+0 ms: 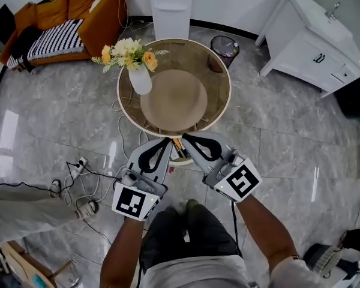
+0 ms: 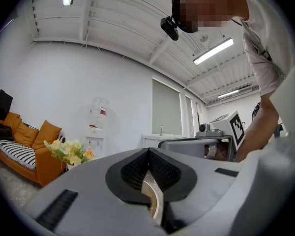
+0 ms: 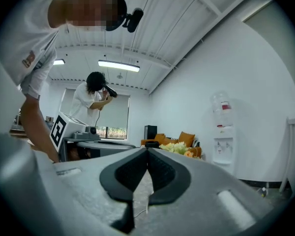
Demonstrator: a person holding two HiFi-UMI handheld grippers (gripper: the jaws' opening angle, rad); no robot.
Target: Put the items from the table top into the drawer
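A grey stone-tiled floor is spreading out under the person, who is standing just short of a round table.

Nearest to the person, the left gripper and the right gripper are hovering side by side at the near rim of the table, both pointing level toward it. In each gripper view the ribbed black pads are meeting at the tips: both pairs of jaws are pressed together and are pinching nothing. Only floor and the table's tan rim are showing through the gap behind the pads.

On the table top, at its left edge, a white vase is standing upright, holding cream and orange flowers. It is looking narrow-necked, smooth and top-heavy. Nothing else is lying on the glass, as far as the head view shows.

Beyond the table, a water dispenser is standing against the wall, an orange sofa is sitting to the left, and a white cabinet is standing to the right, its drawer fronts looking shut.

Judging by this, the vase is the one thing waiting to be moved, no drawer is open, and neither gripper is carrying anything.
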